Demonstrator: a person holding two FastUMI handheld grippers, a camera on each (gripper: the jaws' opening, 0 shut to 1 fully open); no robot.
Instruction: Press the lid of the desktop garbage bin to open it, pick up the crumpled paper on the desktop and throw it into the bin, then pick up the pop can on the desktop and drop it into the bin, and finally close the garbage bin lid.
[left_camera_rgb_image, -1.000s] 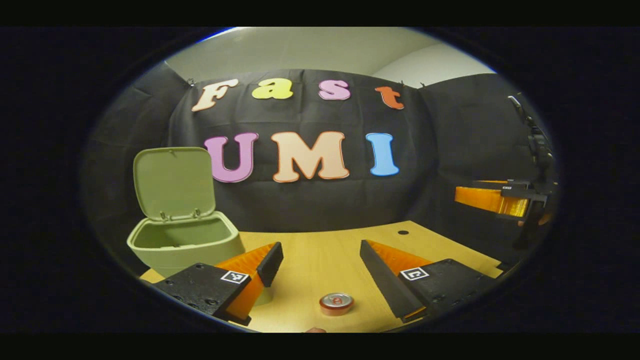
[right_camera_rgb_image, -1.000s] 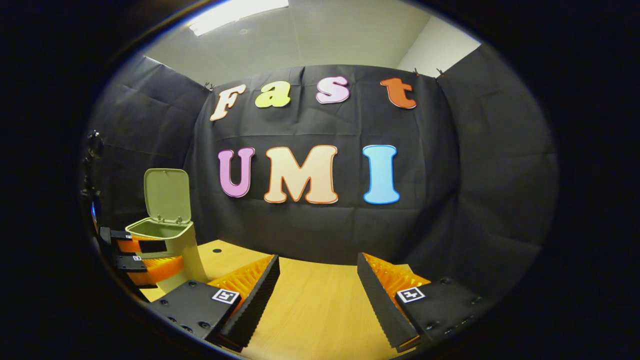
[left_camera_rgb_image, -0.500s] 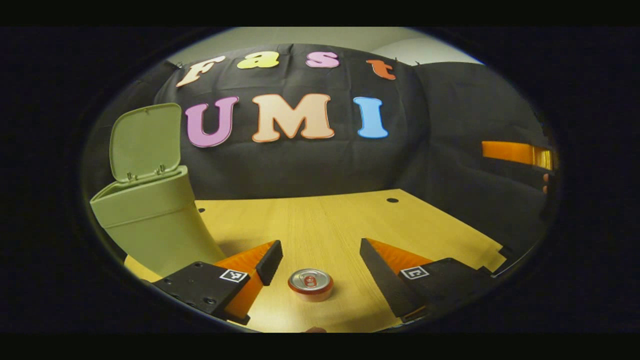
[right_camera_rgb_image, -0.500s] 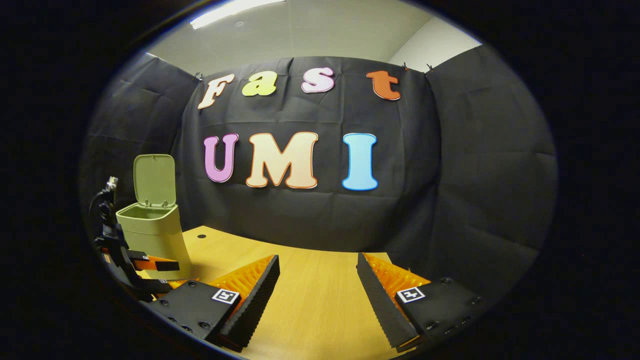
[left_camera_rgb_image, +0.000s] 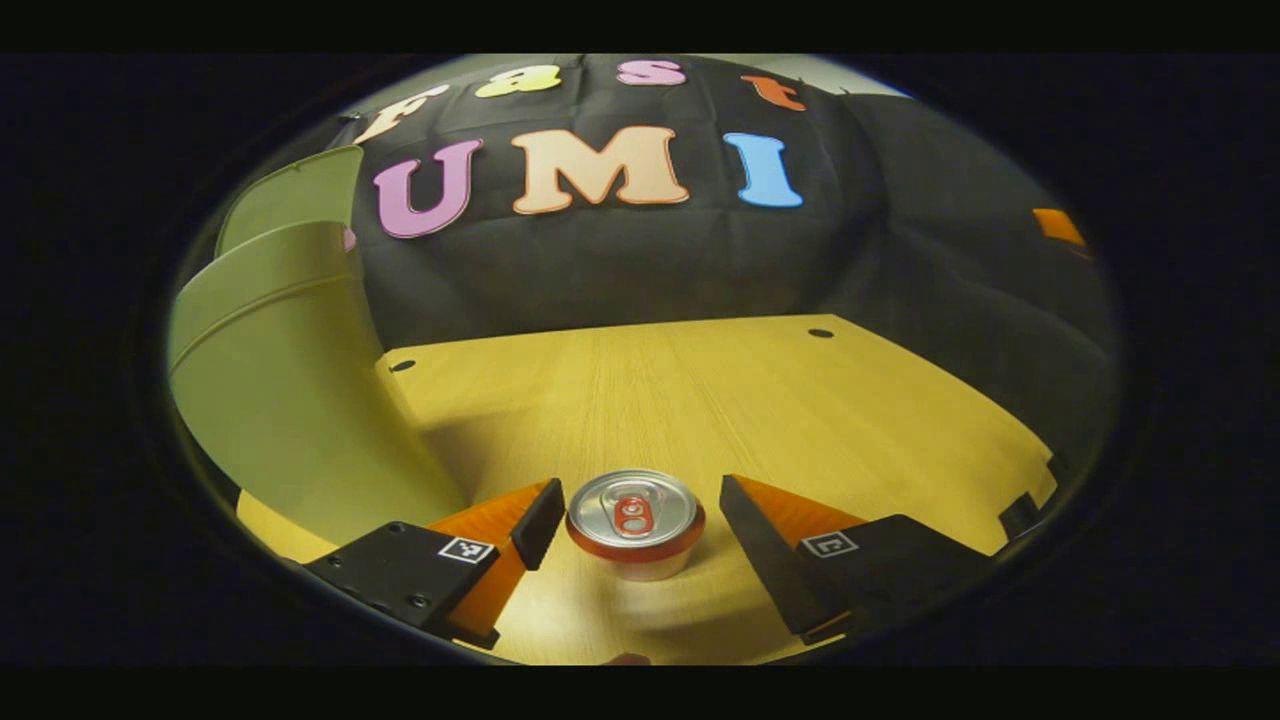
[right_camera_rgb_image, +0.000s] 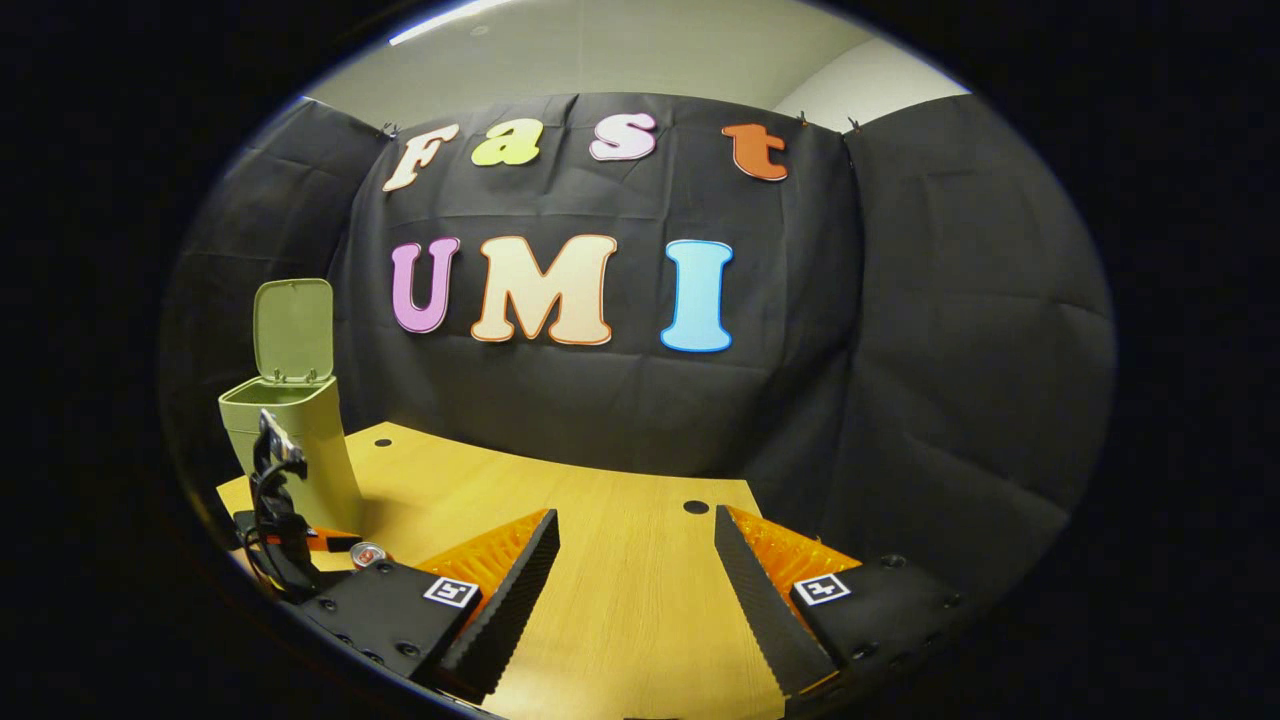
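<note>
We see the left claw (left_camera_rgb_image: 635, 515) spread wide w/ the can (left_camera_rgb_image: 635, 522) upright on the desk (left_camera_rgb_image: 720, 400) between its fingers, not gripped. Bin (right_camera_rgb_image: 290, 440) at far left, lid (right_camera_rgb_image: 292, 328) up. Right claw (right_camera_rgb_image: 635, 570) wide open, holding nothing

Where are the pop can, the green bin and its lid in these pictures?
pop can (left_camera_rgb_image: 634, 513), left gripper view, on its silver top by the tab.
garbage bin (right_camera_rgb_image: 300, 440), right gripper view, on its front wall.
lid (right_camera_rgb_image: 292, 328), right gripper view, on the raised lid's inner face.

left gripper (left_camera_rgb_image: 632, 520) lower, nearer pop can (left_camera_rgb_image: 634, 522)
</note>
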